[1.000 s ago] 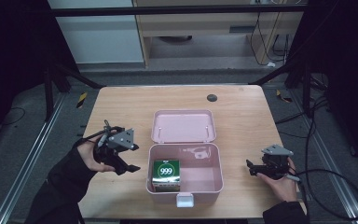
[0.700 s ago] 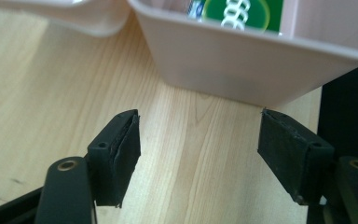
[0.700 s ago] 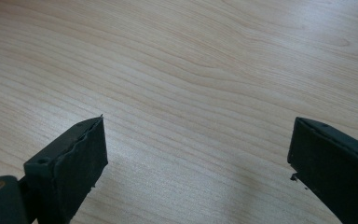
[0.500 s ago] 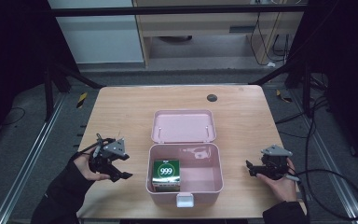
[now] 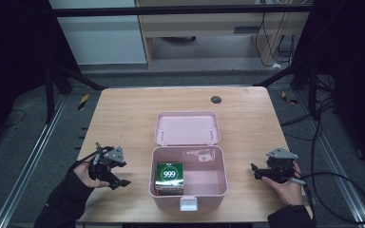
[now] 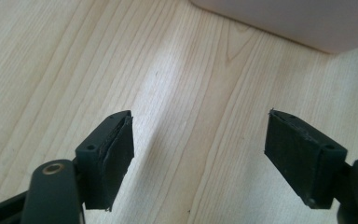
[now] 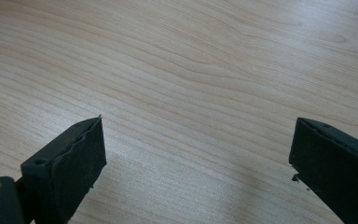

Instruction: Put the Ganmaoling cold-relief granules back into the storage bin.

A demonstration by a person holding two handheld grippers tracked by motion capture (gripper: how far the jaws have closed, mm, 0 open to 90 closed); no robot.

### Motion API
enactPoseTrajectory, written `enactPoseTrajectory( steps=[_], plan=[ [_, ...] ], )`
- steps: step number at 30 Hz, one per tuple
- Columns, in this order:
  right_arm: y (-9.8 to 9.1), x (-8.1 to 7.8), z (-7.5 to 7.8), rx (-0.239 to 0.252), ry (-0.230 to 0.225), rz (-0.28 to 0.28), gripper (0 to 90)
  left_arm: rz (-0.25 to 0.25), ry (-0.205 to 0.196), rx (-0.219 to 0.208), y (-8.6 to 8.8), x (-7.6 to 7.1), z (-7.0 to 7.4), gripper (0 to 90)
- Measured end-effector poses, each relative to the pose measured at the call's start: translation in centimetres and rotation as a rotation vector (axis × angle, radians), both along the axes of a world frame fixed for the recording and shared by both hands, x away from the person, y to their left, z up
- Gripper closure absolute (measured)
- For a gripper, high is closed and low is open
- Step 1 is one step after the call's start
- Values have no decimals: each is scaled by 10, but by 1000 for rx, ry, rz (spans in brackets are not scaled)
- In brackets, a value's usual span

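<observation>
table (image 5: 123, 114): matt wood | box (image 5: 214, 190): smooth pink plastic | pads (image 6: 116, 154): matt rubber

- I take the pink box (image 5: 188, 190) as my landmark: it sits mid-table, lid (image 5: 186, 128) laid open flat behind it.
- Left of the box, bare table (image 5: 123, 118) lets my left gripper (image 5: 116, 176) pass.
- Right of it, my right gripper (image 5: 259, 172) has open wood too.
- Inside, the green carton (image 5: 170, 176) blocks the left half; the right half is free.
</observation>
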State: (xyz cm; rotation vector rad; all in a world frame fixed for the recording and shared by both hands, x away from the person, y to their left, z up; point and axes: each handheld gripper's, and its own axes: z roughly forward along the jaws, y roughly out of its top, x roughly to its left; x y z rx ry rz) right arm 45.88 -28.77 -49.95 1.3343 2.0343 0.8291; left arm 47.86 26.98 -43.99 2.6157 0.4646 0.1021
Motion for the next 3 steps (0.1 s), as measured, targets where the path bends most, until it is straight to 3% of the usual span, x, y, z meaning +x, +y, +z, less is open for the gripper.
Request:
enactPoseTrajectory(
  steps=[3],
  plan=[
    [0, 0, 0, 2, 1, -3, 39, 19, -2, -2, 3, 0, -3, 210]
  ],
)
